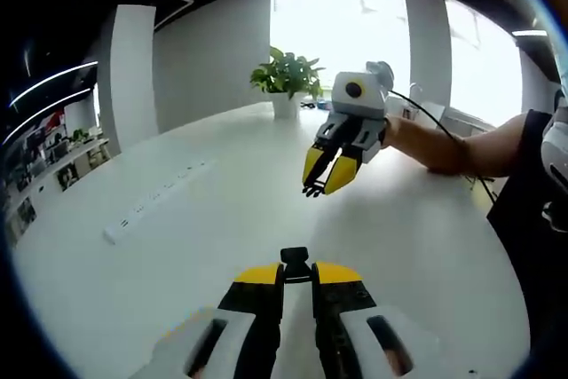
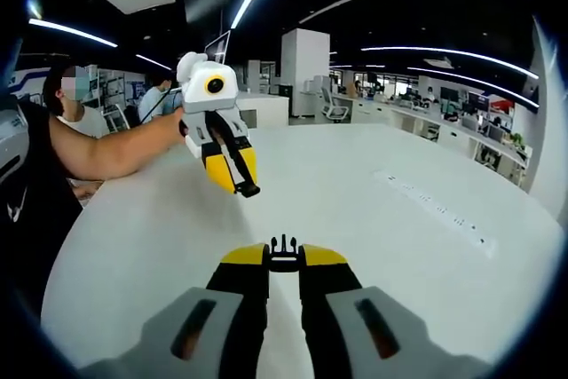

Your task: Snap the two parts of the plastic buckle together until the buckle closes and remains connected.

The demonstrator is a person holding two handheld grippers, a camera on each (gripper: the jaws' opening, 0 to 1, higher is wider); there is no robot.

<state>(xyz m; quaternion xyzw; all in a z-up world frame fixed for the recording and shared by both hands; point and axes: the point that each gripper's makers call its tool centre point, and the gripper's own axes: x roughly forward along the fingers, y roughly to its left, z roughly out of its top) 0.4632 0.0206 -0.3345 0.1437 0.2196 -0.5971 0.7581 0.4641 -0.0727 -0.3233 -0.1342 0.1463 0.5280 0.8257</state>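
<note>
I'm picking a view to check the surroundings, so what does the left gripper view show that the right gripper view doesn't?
Left gripper view alone: a potted plant by bright windows, and the left gripper shut on the socket half of the buckle.

Right gripper view alone: office desks under ceiling light strips, and the right gripper shut on the pronged half.

Both: the white table, a power strip lying on it, and the two grippers facing each other, apart.

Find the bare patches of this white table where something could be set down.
The round white table is bare between the white power strip and the right hand-held gripper. It is crowded only at the far edge, around the green potted plant.
</note>
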